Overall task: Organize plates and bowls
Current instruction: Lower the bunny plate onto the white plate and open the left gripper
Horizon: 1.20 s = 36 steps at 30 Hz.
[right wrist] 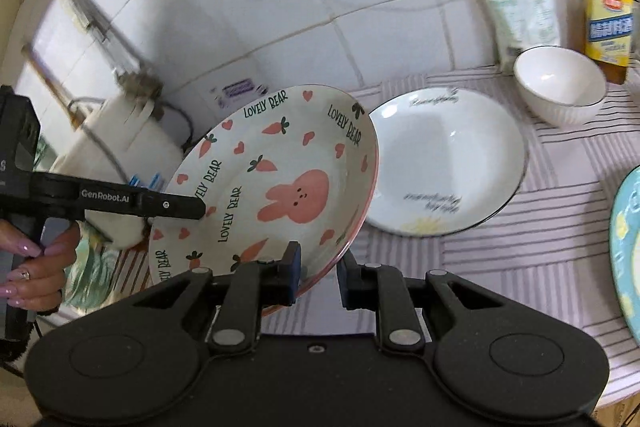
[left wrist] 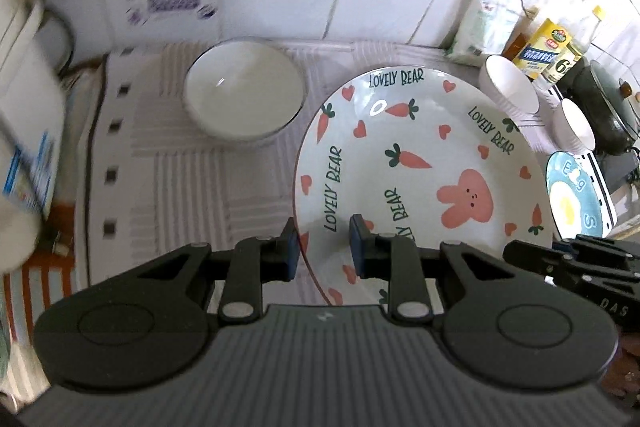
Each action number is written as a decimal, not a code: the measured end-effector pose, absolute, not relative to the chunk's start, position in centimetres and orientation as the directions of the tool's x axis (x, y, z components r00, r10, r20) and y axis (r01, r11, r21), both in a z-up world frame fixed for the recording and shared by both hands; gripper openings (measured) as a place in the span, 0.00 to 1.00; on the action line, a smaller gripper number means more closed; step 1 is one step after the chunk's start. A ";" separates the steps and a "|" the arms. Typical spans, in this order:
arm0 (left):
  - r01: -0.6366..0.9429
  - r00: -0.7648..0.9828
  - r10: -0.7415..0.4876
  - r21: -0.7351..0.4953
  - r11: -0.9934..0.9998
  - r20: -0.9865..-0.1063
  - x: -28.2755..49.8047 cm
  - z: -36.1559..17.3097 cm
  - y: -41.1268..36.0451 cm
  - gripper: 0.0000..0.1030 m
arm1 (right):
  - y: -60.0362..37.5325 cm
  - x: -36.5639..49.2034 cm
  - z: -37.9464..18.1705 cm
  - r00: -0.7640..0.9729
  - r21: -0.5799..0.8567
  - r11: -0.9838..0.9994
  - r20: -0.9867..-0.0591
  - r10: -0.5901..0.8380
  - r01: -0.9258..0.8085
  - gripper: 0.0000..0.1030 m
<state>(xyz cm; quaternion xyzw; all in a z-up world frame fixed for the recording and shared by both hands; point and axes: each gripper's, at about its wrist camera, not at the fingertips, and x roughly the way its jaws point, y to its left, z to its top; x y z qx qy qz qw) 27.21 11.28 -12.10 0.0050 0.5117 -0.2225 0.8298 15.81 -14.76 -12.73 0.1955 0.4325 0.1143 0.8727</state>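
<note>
A white "Lovely Bear" plate [left wrist: 420,163] with a pink rabbit and carrots is lifted and tilted above the striped cloth; it also shows in the right wrist view [right wrist: 280,179]. My left gripper [left wrist: 323,251] straddles its near-left rim, pads on both sides. My right gripper [right wrist: 318,271] straddles its lower right rim. In the right wrist view the left gripper's finger [right wrist: 168,205] lies on the plate's face. A white bowl [left wrist: 244,95] sits behind left. A plain white plate [right wrist: 448,163] and a ribbed white bowl [right wrist: 560,83] lie on the cloth.
A blue egg plate [left wrist: 576,199] lies at the right, also in the right wrist view [right wrist: 628,251]. Two ribbed bowls [left wrist: 512,91] stand near oil bottles [left wrist: 548,47] and a dark pot [left wrist: 608,107]. A tiled wall is behind. A white appliance [left wrist: 24,75] stands at the left.
</note>
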 end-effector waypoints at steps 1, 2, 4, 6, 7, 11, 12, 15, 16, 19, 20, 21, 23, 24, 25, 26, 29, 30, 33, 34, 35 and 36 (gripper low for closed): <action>0.380 0.377 -0.363 -0.215 0.900 -0.852 27.7 -12.0 10.5 0.23 | -15.4 16.3 -12.7 0.601 0.436 0.900 -0.712 0.363 -0.026 0.23; 0.387 0.375 -0.366 -0.215 0.897 -0.852 28.3 -12.1 9.6 0.23 | -15.7 16.4 -12.7 0.602 0.431 0.902 -0.714 0.356 -0.022 0.23; 0.393 0.368 -0.372 -0.220 0.893 -0.852 29.2 -12.3 8.3 0.23 | -16.7 17.1 -12.7 0.602 0.424 0.906 -0.721 0.344 -0.009 0.23; 0.401 0.360 -0.379 -0.225 0.888 -0.853 30.1 -12.5 7.0 0.23 | -17.8 17.8 -13.0 0.598 0.432 0.902 -0.725 0.341 0.009 0.23; 0.409 0.357 -0.377 -0.220 0.886 -0.855 30.5 -12.7 6.4 0.23 | -18.4 18.1 -13.2 0.594 0.435 0.900 -0.728 0.341 0.015 0.23; 0.414 0.332 -0.370 -0.218 0.884 -0.867 32.0 -14.0 4.1 0.23 | -20.3 19.2 -14.3 0.575 0.439 0.897 -0.746 0.335 0.047 0.23; 0.408 0.319 -0.368 -0.224 0.885 -0.873 32.4 -14.4 3.6 0.23 | -20.6 19.3 -14.6 0.570 0.439 0.897 -0.751 0.334 0.052 0.23; 0.412 0.298 -0.360 -0.221 0.884 -0.884 33.2 -15.5 2.2 0.23 | -21.7 20.0 -15.7 0.553 0.447 0.891 -0.763 0.333 0.080 0.23; 0.419 0.295 -0.357 -0.216 0.882 -0.886 33.4 -15.8 1.8 0.23 | -22.1 20.3 -16.0 0.548 0.451 0.888 -0.767 0.334 0.089 0.23; 0.408 0.269 -0.347 -0.221 0.886 -0.898 34.3 -16.9 0.8 0.23 | -22.8 20.8 -17.0 0.537 0.452 0.885 -0.777 0.329 0.112 0.23; 0.404 0.263 -0.343 -0.220 0.888 -0.902 34.6 -17.2 0.6 0.23 | -23.0 21.1 -17.2 0.532 0.449 0.886 -0.781 0.327 0.115 0.23; 0.399 0.257 -0.339 -0.221 0.890 -0.905 34.9 -17.5 0.4 0.23 | -23.2 21.4 -17.4 0.529 0.447 0.886 -0.785 0.323 0.122 0.23; 0.387 0.244 -0.331 -0.222 0.895 -0.912 35.5 -18.1 -0.1 0.23 | -23.5 22.1 -17.9 0.518 0.440 0.888 -0.794 0.318 0.130 0.23; 0.378 0.234 -0.330 -0.227 0.898 -0.914 35.9 -18.4 -0.2 0.23 | -23.6 22.3 -18.1 0.515 0.437 0.889 -0.798 0.314 0.135 0.23; 0.367 0.220 -0.328 -0.234 0.900 -0.919 36.2 -18.6 -0.3 0.23 | -23.7 22.7 -18.2 0.510 0.430 0.892 -0.803 0.308 0.138 0.23; 0.360 0.209 -0.326 -0.237 0.902 -0.922 36.4 -18.8 -0.3 0.23 | -23.8 23.0 -18.3 0.508 0.423 0.895 -0.807 0.301 0.142 0.23; 0.346 0.171 -0.298 -0.226 0.911 -0.939 36.9 -19.1 -1.0 0.23 | -23.9 23.7 -18.5 0.489 0.400 0.902 -0.827 0.279 0.162 0.23; 0.338 0.159 -0.290 -0.224 0.914 -0.944 37.0 -19.2 -1.2 0.24 | -23.8 23.8 -18.5 0.481 0.385 0.909 -0.835 0.268 0.162 0.23; 0.316 0.148 -0.284 -0.227 0.921 -0.947 37.3 -19.5 -1.4 0.24 | -23.9 24.2 -18.4 0.481 0.360 0.920 -0.841 0.248 0.154 0.23; 0.313 0.146 -0.281 -0.226 0.923 -0.948 37.4 -19.6 -1.5 0.24 | -23.9 24.3 -18.3 0.478 0.351 0.923 -0.845 0.241 0.155 0.23; 0.312 0.141 -0.275 -0.221 0.924 -0.951 37.5 -19.7 -1.7 0.24 | -23.9 24.4 -18.3 0.470 0.341 0.927 -0.851 0.232 0.159 0.23; 0.315 0.136 -0.263 -0.210 0.926 -0.955 37.6 -19.8 -1.9 0.24 | -23.6 24.6 -18.4 0.455 0.320 0.934 -0.863 0.218 0.159 0.24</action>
